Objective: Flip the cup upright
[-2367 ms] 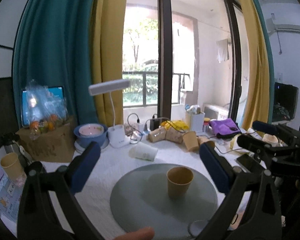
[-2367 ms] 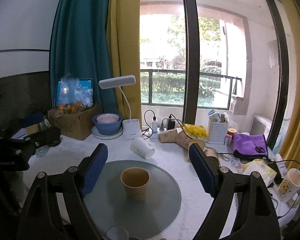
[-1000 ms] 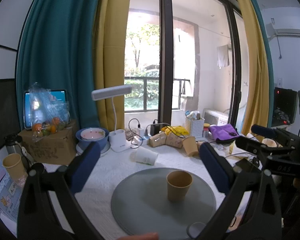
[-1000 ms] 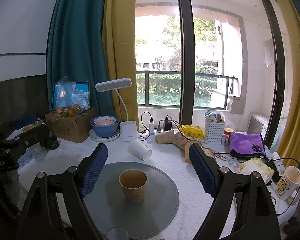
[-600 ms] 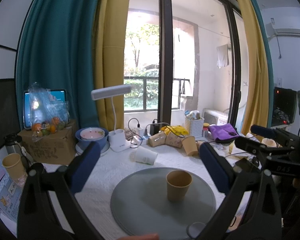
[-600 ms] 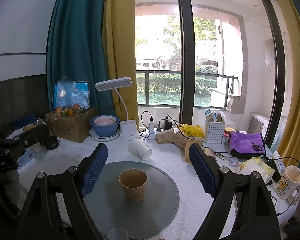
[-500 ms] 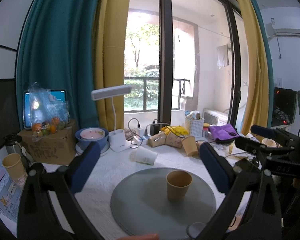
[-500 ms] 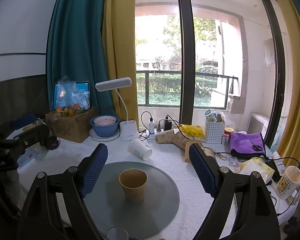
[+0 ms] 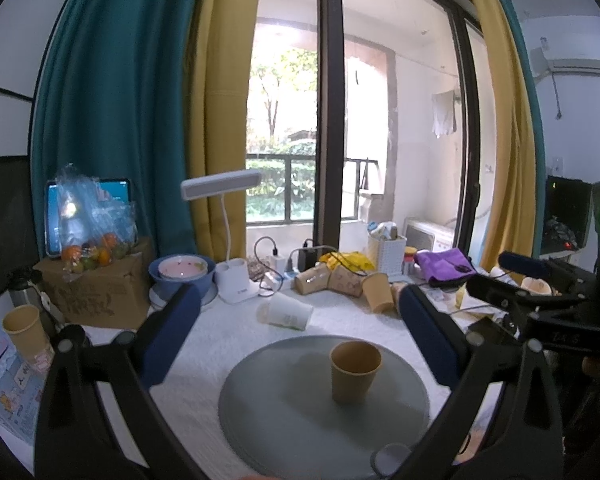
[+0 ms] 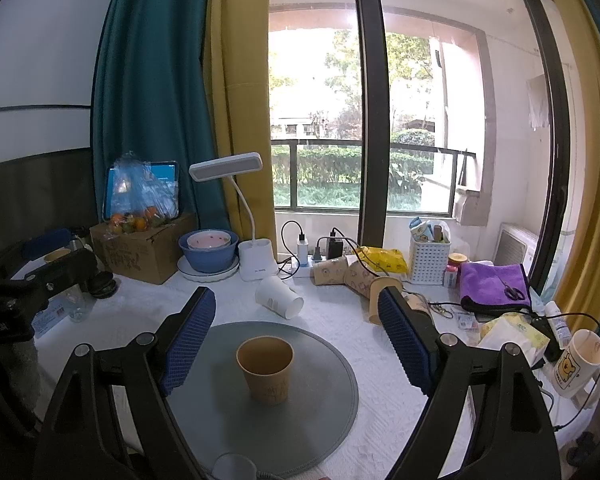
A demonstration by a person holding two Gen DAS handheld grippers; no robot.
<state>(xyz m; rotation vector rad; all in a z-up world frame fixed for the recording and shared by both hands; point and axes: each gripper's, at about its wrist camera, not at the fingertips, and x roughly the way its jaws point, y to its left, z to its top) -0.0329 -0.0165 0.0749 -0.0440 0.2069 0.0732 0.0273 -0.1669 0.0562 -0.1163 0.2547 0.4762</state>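
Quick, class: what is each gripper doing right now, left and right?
Left gripper: open, holding nothing, the brown cup standing free ahead.
Right gripper: open, holding nothing.

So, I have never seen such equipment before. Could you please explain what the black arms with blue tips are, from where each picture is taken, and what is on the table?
There is no robot here. A person holds one two-finger gripper in each hand, and a small wide-angle camera on each gripper looks forward along its fingers. The black arms with blue pads are those fingers.

One picture comes from the left gripper, the other from the right gripper. Both are open and hold nothing.

On the white table, a brown paper cup stands upright, mouth up, on a round grey mat. Behind the mat a white paper cup lies on its side. Farther back are a desk lamp, a blue bowl, a cardboard box and a purple cloth.
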